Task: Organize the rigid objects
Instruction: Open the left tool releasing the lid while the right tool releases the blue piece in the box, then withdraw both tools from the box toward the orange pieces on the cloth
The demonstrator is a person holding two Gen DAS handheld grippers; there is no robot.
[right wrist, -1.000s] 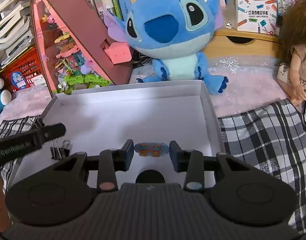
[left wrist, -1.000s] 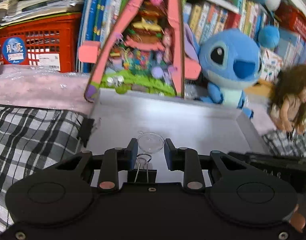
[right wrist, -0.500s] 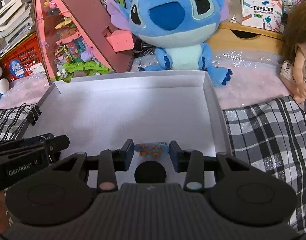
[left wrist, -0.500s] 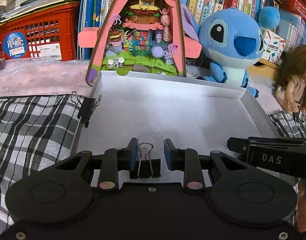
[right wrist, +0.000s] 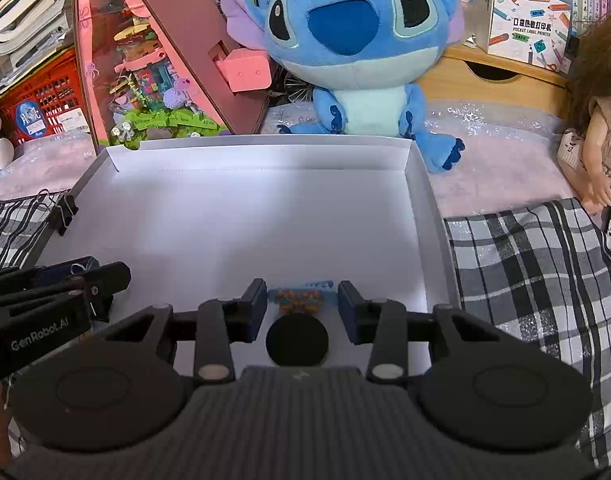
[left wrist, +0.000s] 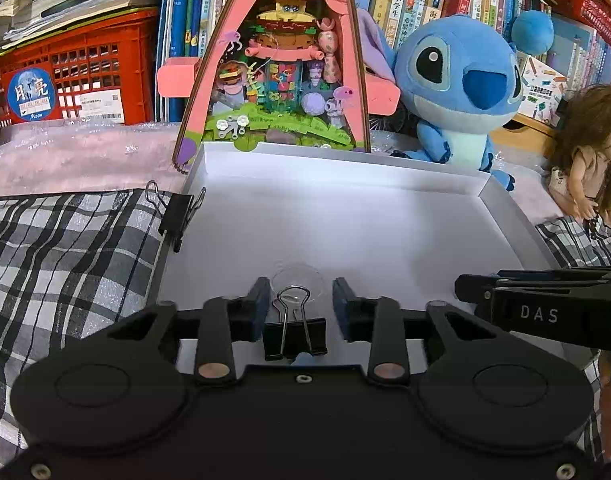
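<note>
Left wrist view: the left gripper (left wrist: pixel 301 308) sits low in the frame with its fingers (left wrist: pixel 259 306) spread apart and nothing pinched between them. A black binder clip (left wrist: pixel 295 338) lies in the gap, its wire loop pointing up the frame — just beyond it rests a clear round disc (left wrist: pixel 297 280). Both lie on the floor of the white tray (left wrist: pixel 345 216). A second binder clip (left wrist: pixel 177 216) is clamped on the tray's left wall, at the edge of the plaid cloth (left wrist: pixel 65 240). The right gripper (left wrist: pixel 545 304) enters from the right edge. Behind the tray stand a pink triangular toy house (left wrist: pixel 281 60) and a blue plush (left wrist: pixel 457 88); a doll (left wrist: pixel 585 152) is at far right.

Right wrist view: the right gripper (right wrist: pixel 301 304) also has its fingers (right wrist: pixel 347 306) parted, clasping nothing. Between the tips lies a small blue-and-orange piece (right wrist: pixel 299 298) on the tray floor — nearer the camera, a black round disc (right wrist: pixel 297 340). The left gripper comes in at the lower left of the frame.
</note>
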